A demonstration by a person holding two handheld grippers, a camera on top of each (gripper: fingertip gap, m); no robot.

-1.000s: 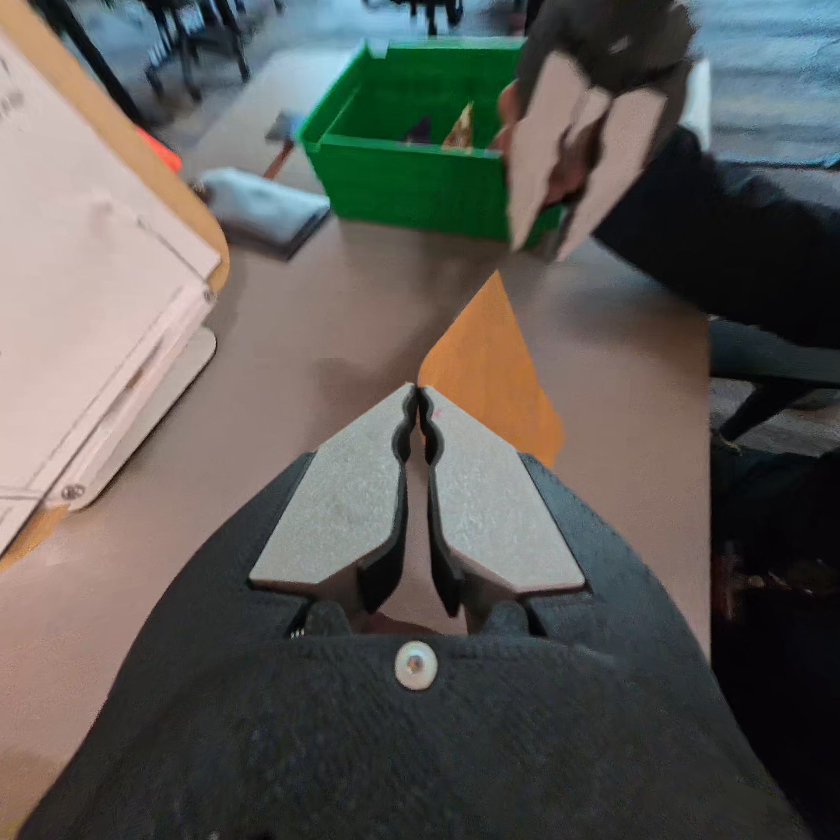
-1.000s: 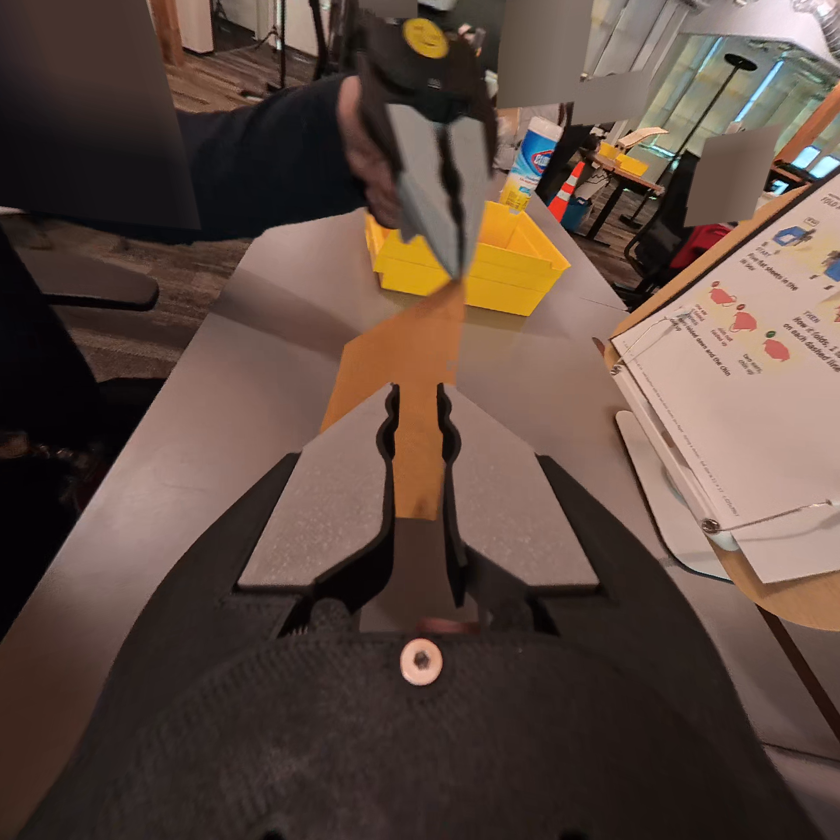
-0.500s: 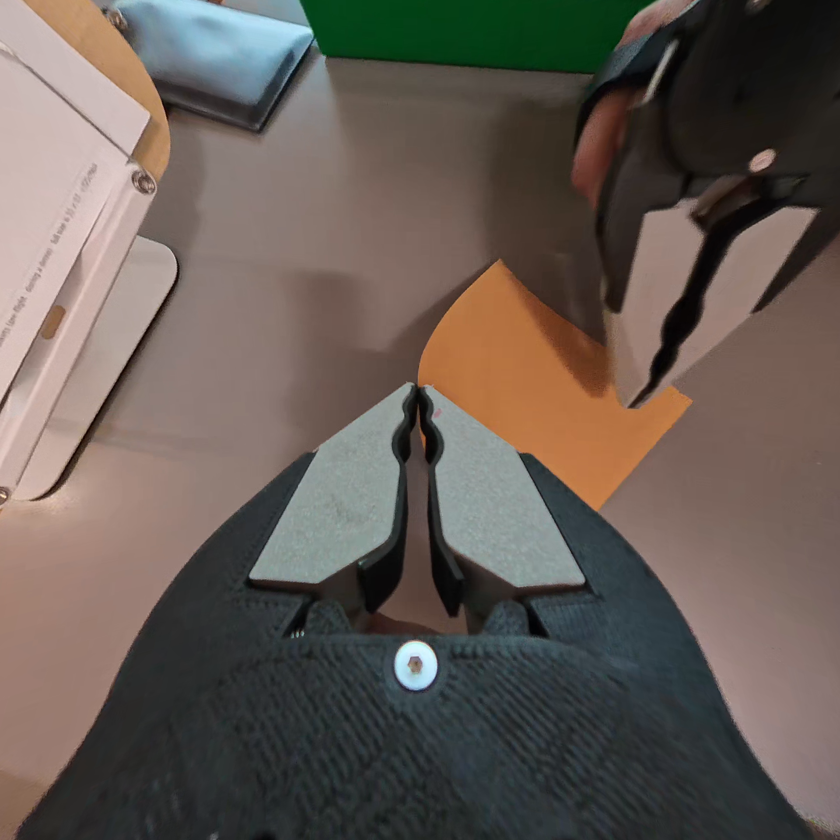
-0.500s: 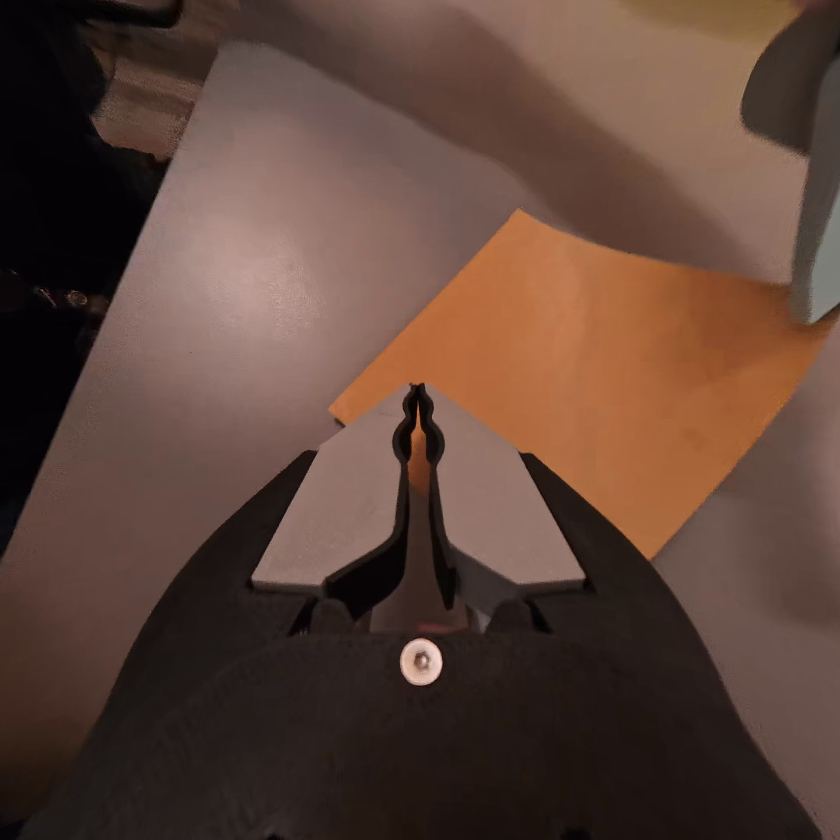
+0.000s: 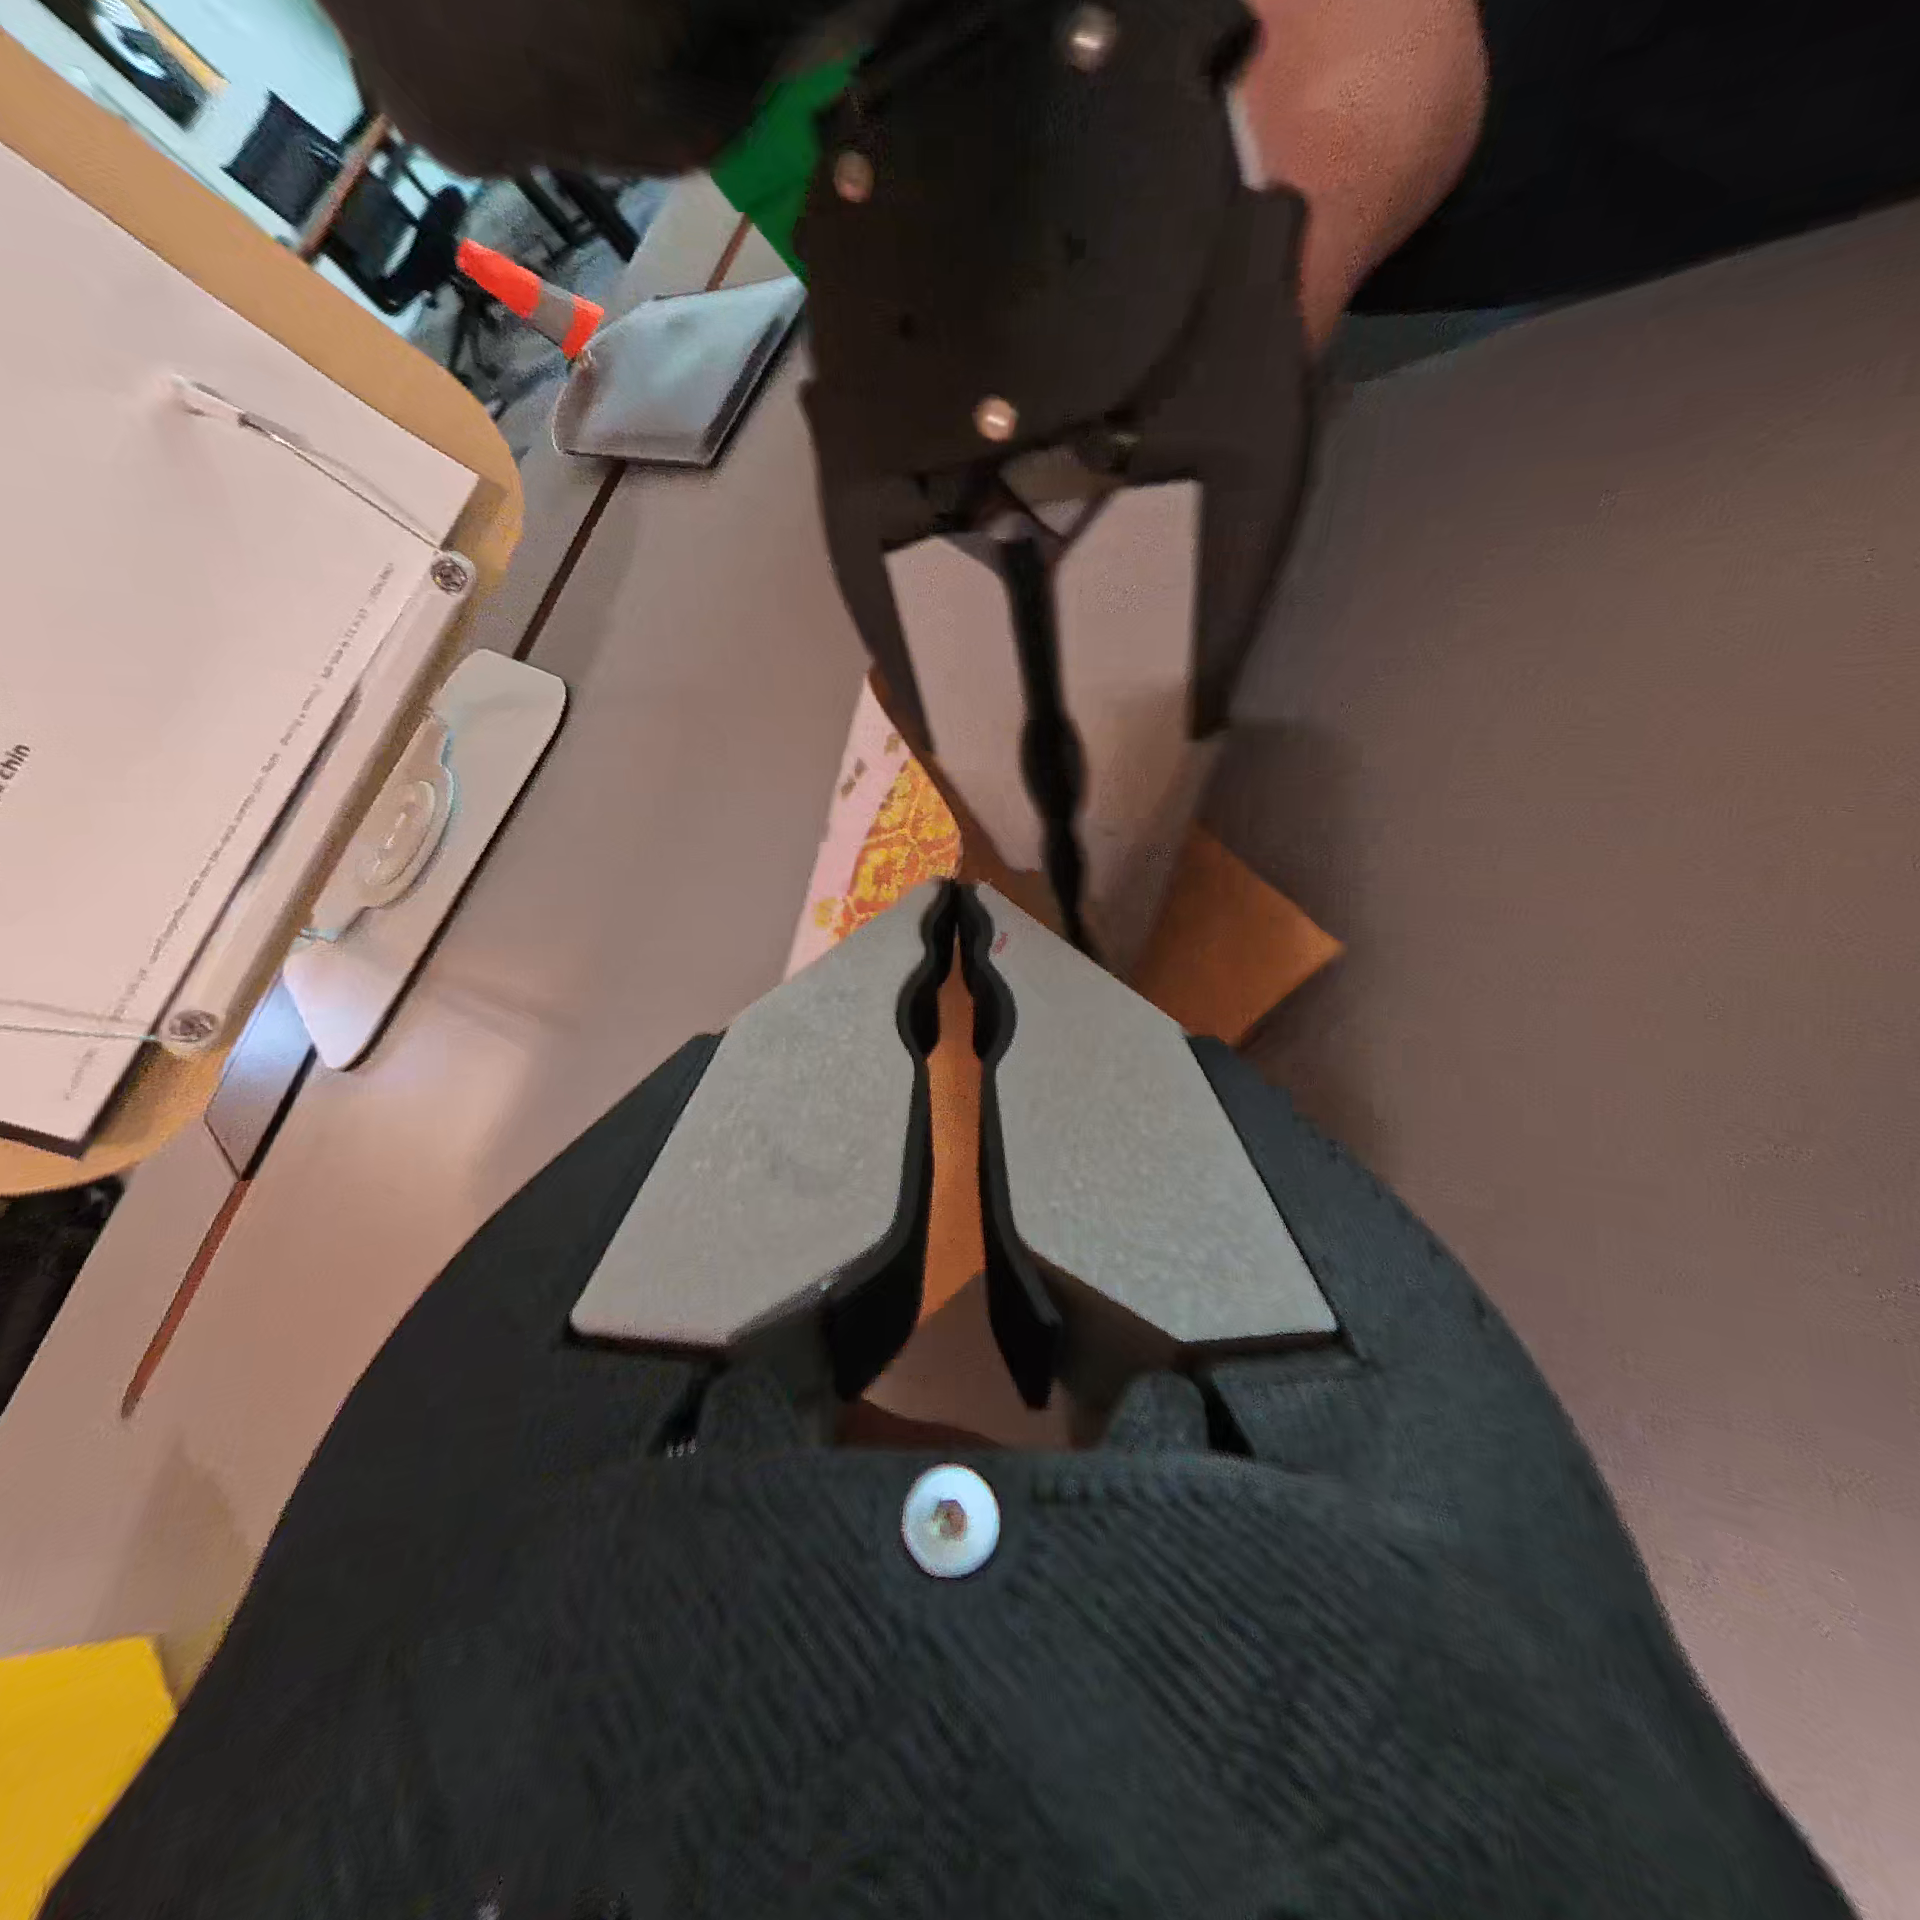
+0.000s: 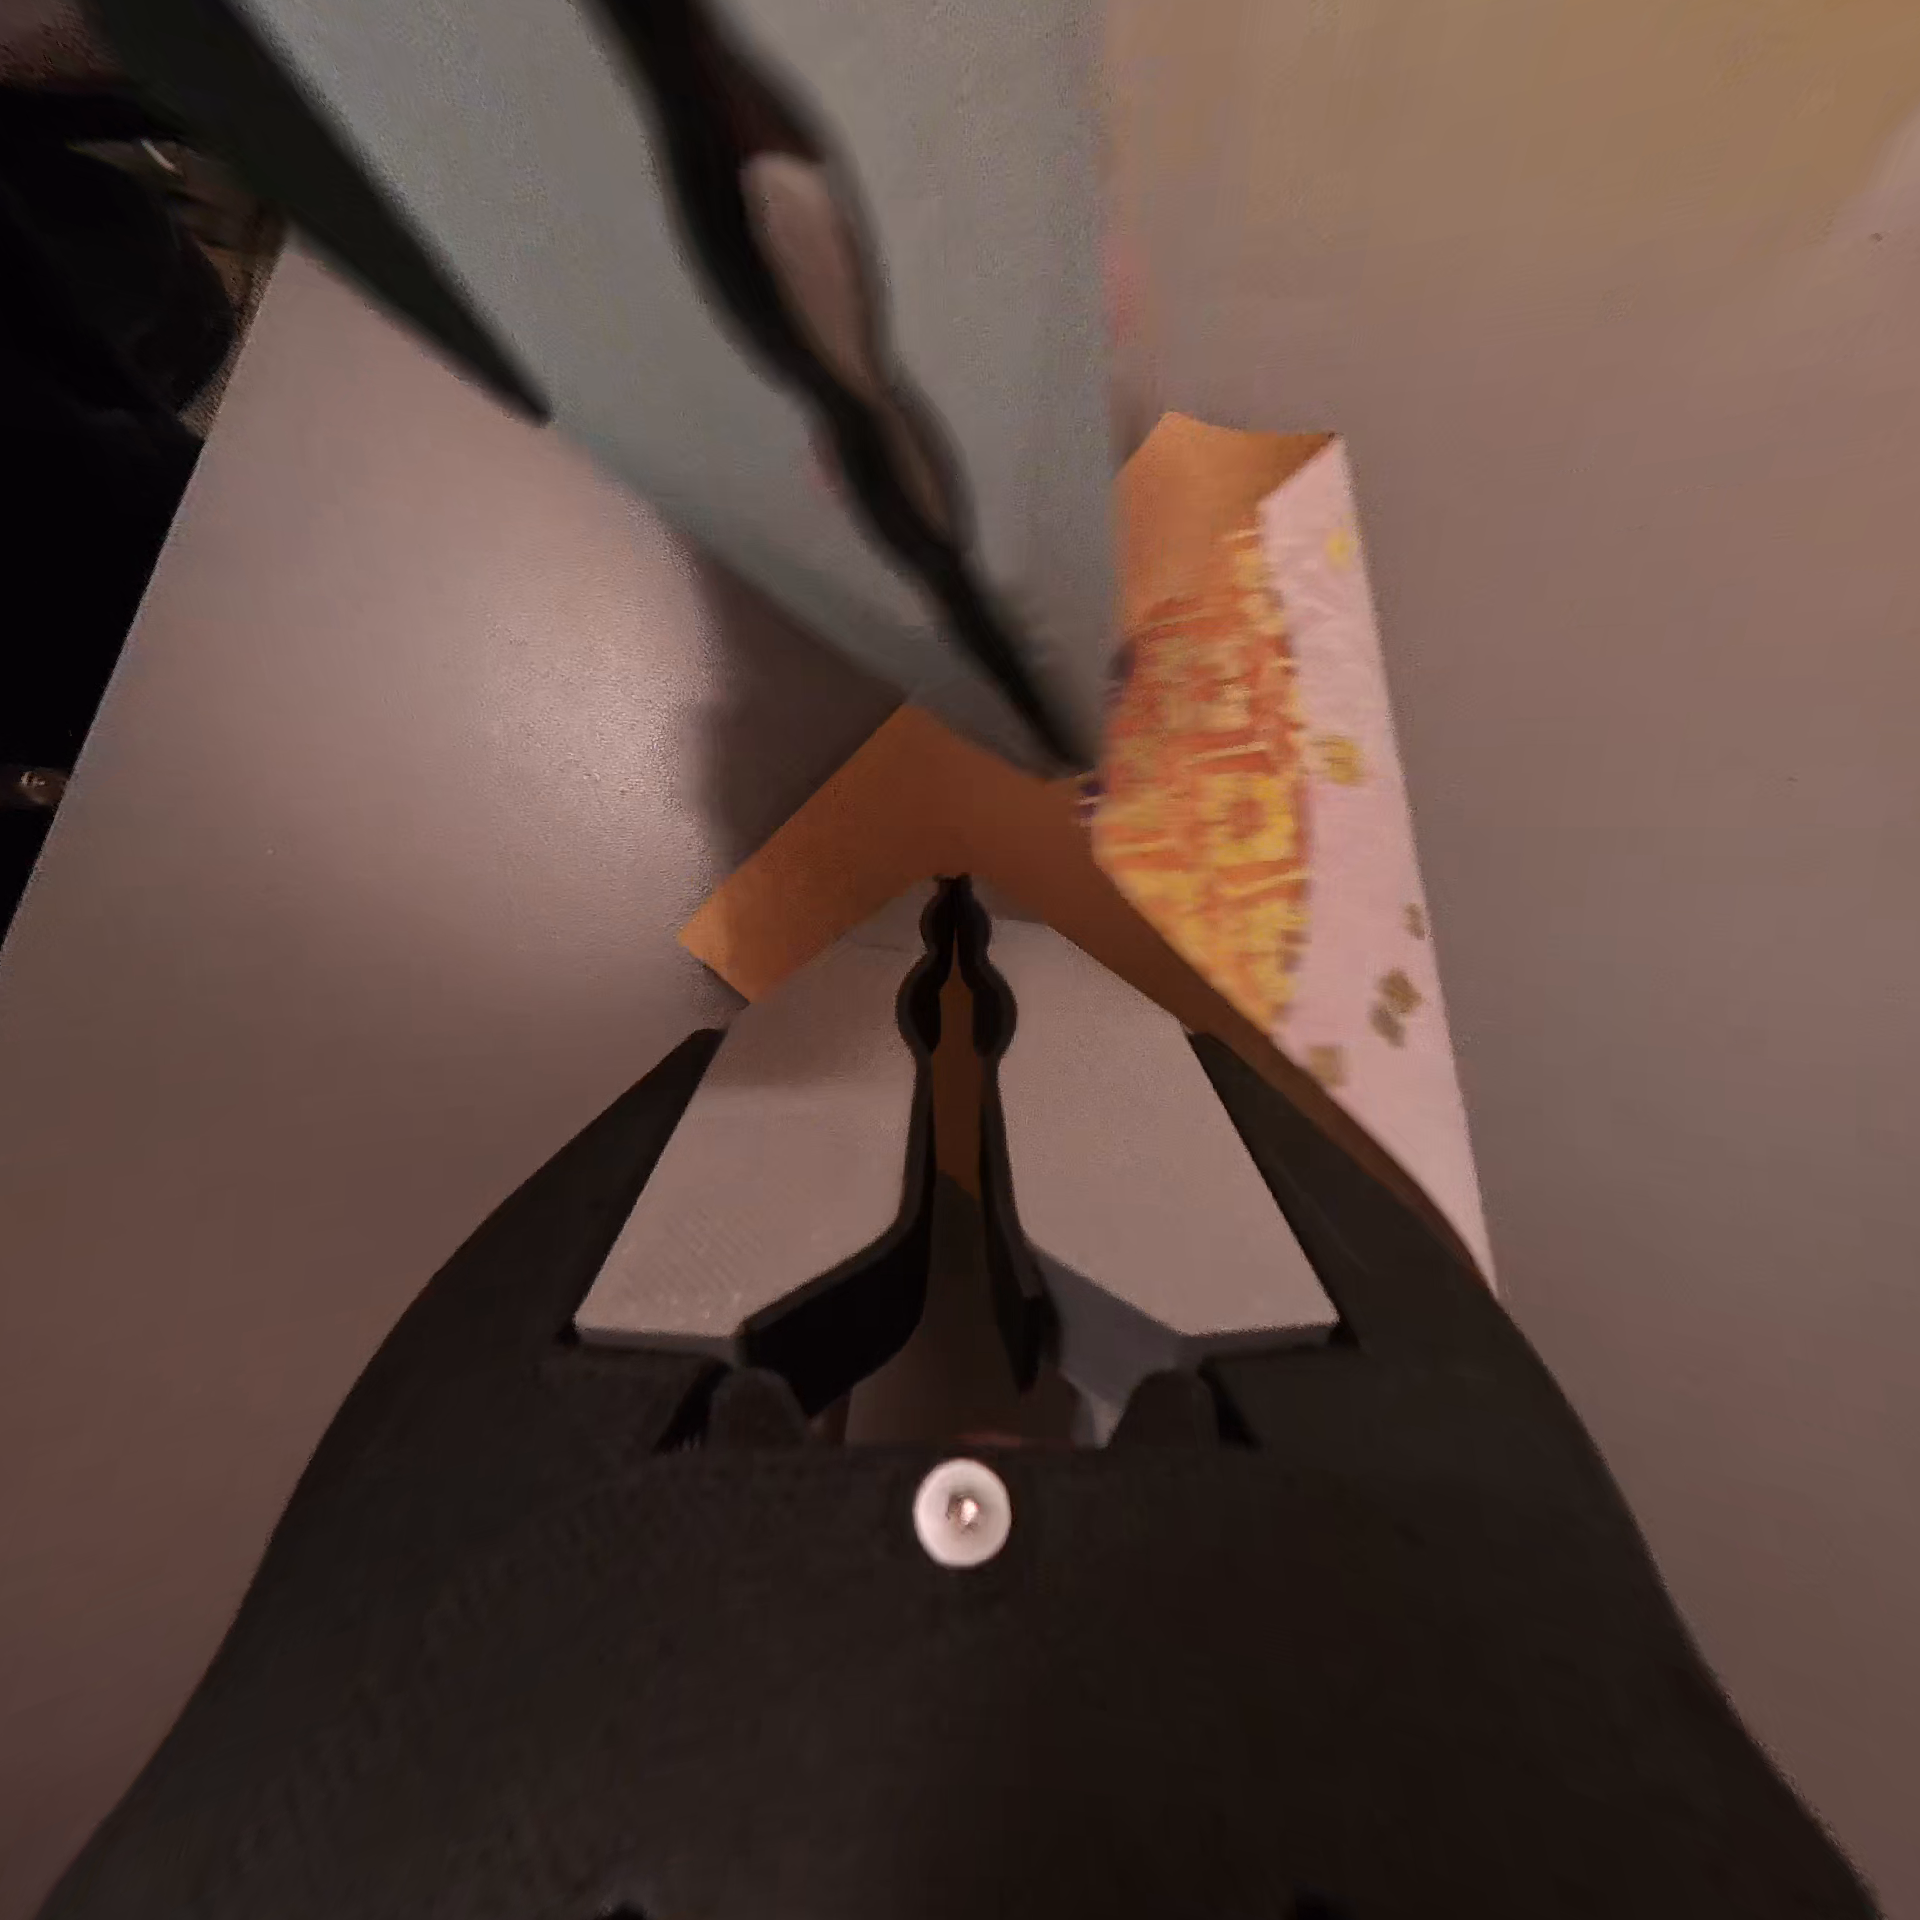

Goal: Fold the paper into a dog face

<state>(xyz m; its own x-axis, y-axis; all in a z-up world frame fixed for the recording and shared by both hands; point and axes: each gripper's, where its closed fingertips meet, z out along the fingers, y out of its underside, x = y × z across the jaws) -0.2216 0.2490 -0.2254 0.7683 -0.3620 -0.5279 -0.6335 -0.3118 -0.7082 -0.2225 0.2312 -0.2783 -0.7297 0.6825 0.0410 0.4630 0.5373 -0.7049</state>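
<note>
Left wrist view: left gripper fingers pressed together at the tips, orange paper visible in the slot between them, so it's pinching the paper. The sheet lies on the grey table, one part lifted so its white patterned underside shows. Right gripper comes down from above, tips closed, touching the paper just past the left's tips. Clipboard with instruction sheet stands left, yellow bin corner bottom left.

Right wrist view: right gripper tips closed on the paper edge. Left gripper, blurred, tips closed at the fold, flap raised with patterned side up. Paper near mid-table.
</note>
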